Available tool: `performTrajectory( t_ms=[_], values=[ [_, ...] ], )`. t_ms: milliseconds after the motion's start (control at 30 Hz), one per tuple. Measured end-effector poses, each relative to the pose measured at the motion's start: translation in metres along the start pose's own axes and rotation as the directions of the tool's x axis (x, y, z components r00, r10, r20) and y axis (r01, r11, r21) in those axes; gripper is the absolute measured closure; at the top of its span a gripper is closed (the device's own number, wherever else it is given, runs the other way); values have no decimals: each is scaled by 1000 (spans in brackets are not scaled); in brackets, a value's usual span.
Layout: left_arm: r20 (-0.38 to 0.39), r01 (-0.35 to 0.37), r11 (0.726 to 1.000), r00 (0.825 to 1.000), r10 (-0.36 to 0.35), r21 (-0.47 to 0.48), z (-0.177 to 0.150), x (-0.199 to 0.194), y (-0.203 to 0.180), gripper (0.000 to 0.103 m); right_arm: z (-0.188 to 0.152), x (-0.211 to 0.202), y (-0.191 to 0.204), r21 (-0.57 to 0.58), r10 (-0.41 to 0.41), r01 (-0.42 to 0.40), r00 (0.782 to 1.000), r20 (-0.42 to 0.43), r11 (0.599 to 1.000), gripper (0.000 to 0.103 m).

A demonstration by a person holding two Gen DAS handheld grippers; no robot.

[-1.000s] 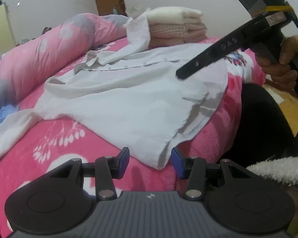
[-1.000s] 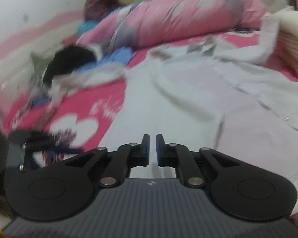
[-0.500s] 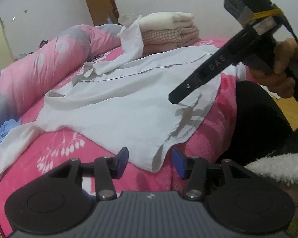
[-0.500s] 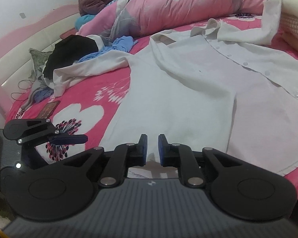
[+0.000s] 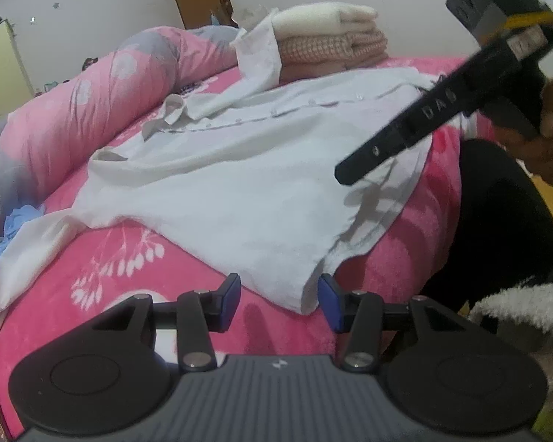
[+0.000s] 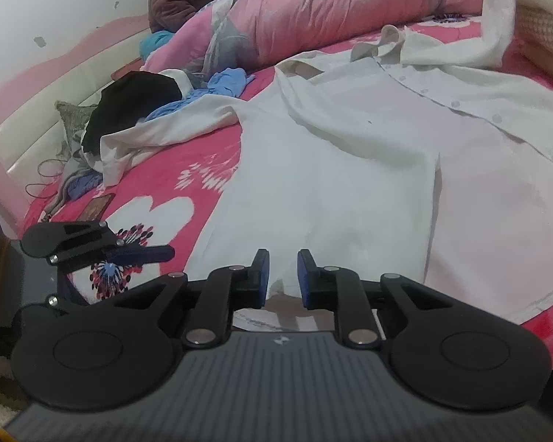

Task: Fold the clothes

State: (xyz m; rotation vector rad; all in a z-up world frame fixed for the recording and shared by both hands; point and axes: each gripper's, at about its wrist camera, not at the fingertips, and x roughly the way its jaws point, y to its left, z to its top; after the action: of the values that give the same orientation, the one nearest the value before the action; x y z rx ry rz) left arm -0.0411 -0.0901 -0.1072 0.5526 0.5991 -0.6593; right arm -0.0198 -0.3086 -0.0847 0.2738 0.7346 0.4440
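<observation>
lay spread on the pink floral bed (image 5: pixel 416 258): a white button shirt (image 5: pixel 239 184), front up, collar toward the long pink bolster (image 5: pixel 73 110) and a stack of folded clothes (image 5: pixel 331 42), hem at the near edge of the bed. ran lengthwise from hem to collar, one sleeve trailing off toward the loose dark and blue garments (image 6: pixel 166 92).

seemed to be the opening step, with no fold made yet. left gripper (image 5: pixel 279 296) hovered at the hem corner, jaws spread on either side of it, pads not pressing. right gripper (image 6: pixel 280 274) sat low over the hem further along, jaws just been opening to a narrow gap, cloth edge showing between but not pinched.

next called for, most likely: lowering both onto the hem, closing on single layers, then lifting evenly toward the collar.
</observation>
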Motion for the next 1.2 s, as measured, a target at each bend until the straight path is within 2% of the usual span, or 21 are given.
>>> performTrajectory(
  t_ms=[133,200,233,367,533,633,733,800,867,933,1033,1100,1200],
  values=[
    [6,-20,999,1000,20,30,-1,4,-6,70,-1,1,-2,14,3,-3,1000,4,1000,87],
    [15,-27,999,1000,26,35,-1,3,-7,84,-1,1,-3,19,3,-3,1000,6,1000,87],
    [18,-31,999,999,30,35,-1,3,-6,97,-1,1,-4,21,3,-3,1000,7,1000,87],
    [48,-42,998,998,40,49,-6,-5,-5,102,-1,1,-4,26,4,-4,1000,10,1000,87],
    [86,-26,993,996,16,114,-11,-22,-9,102,-1,2,-1,15,12,-12,1000,8,1000,87],
    [51,-11,986,999,3,164,-17,-19,-15,102,0,4,1,2,19,-19,1000,1,1000,87],
    [0,8,987,1000,-8,161,-21,-10,-14,100,0,7,1,4,16,-16,1000,-11,1000,87],
    [5,31,988,999,-32,153,-22,-12,-13,89,-1,7,2,3,14,-14,1000,-17,1000,87],
    [13,73,989,997,-76,131,-24,-17,-8,73,-1,5,2,-4,13,-13,1000,-20,1000,87],
    [19,114,988,993,-117,105,-27,-21,-3,67,0,4,3,-15,13,-14,1000,-26,1000,87],
    [38,168,986,985,-168,-10,-28,-27,15,66,0,0,8,-56,24,-26,999,-29,998,82],
    [56,203,974,979,-198,-101,-28,-30,29,65,-2,-4,16,-117,37,-40,999,-25,992,78],
    [84,248,924,969,-233,-291,-30,-30,61,64,-5,-9,35,-251,59,-64,998,-25,966,70]
  ],
)
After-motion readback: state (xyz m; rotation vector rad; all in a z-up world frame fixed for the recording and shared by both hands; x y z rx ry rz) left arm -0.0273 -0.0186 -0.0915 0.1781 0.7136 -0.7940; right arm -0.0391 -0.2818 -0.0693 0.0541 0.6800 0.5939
